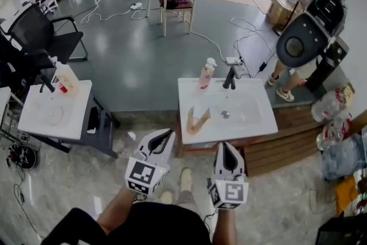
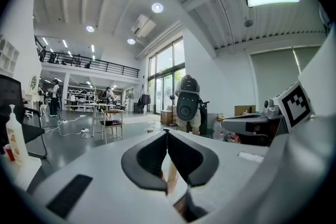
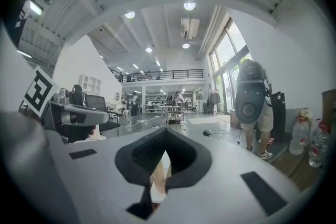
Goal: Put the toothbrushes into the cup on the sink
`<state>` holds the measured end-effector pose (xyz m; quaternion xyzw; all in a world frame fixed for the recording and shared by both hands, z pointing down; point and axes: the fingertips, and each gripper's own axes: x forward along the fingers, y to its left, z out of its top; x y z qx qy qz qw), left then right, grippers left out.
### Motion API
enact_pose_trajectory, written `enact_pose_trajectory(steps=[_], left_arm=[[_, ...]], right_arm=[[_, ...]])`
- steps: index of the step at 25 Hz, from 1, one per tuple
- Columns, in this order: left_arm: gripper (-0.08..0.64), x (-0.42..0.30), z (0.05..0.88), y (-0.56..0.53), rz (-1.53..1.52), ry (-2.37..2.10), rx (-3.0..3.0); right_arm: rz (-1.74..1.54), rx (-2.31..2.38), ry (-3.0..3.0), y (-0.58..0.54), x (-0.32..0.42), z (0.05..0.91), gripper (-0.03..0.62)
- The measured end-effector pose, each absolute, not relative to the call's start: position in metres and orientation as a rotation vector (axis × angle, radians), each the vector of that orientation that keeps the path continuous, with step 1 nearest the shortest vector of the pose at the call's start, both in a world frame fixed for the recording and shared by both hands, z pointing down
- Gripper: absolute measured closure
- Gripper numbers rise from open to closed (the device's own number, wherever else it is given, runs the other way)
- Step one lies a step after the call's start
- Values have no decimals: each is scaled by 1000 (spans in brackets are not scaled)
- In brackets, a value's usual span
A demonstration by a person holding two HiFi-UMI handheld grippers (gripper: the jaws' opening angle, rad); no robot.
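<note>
Currently, items as seen:

1. Left gripper (image 1: 170, 133), hand-held. The jaws are together with nothing between them, and its own view (image 2: 167, 131) shows the tips meeting. It hangs in the air just short of the sink's near-left corner and points toward it.
2. Right gripper (image 1: 222, 144), hand-held. The jaws are together and empty, and its own view (image 3: 166, 130) shows the tips closed. It sits beside the left gripper, apart from it, at the sink's near edge.
3. Sink (image 1: 255, 123), white and rectangular, on a wooden base. The drain (image 1: 225, 115) is at the middle of the basin.
4. Toothbrushes (image 1: 198, 120), two tan sticks in a V. They lie on the left part of the sink, left of the drain and clear of both grippers. The cup cannot be made out at this size.
5. Faucet (image 1: 230, 78), dark, at the sink's far edge.
6. Soap bottle (image 1: 206, 74), pink with a pump, upright just left of the faucet.
7. Desk (image 1: 34, 123), white, well to the left of the sink. A white bottle (image 1: 65, 78) stands at its far edge.
8. Wooden chair (image 1: 175, 6), on the grey floor well beyond the sink.
9. Bystander (image 1: 284, 92), standing at the sink's far-right corner.
</note>
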<state>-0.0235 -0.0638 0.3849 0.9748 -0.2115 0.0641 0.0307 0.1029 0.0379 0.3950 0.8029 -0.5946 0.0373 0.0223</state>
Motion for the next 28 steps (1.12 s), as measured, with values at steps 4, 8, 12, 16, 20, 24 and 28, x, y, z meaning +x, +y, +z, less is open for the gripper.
enact_pose_trajectory(steps=[4,8,12,16,20,24,28], left_arm=[[555,-26,383,-61,186,-651,3019],[555,-27,381,-59,184,-654,3025],[557,-27,380,-58,181,-658,3027],[555,-25,384,-56,195,-654,3014],[555,-24,384,-55,193,-655,3011],[555,-24,385,-55,206,-659,3001],[557,-23,384,-56,193,-669,3016]], right_arm=[[108,2495,-1841,41,100,395,594],[106,2498,-1838,45,100,392,594],[101,2498,-1840,48,100,391,594],[100,2487,-1846,48,101,393,594],[100,2485,-1852,47,102,393,594],[106,2478,-1851,46,103,392,594],[116,2474,-1855,46,104,395,594]])
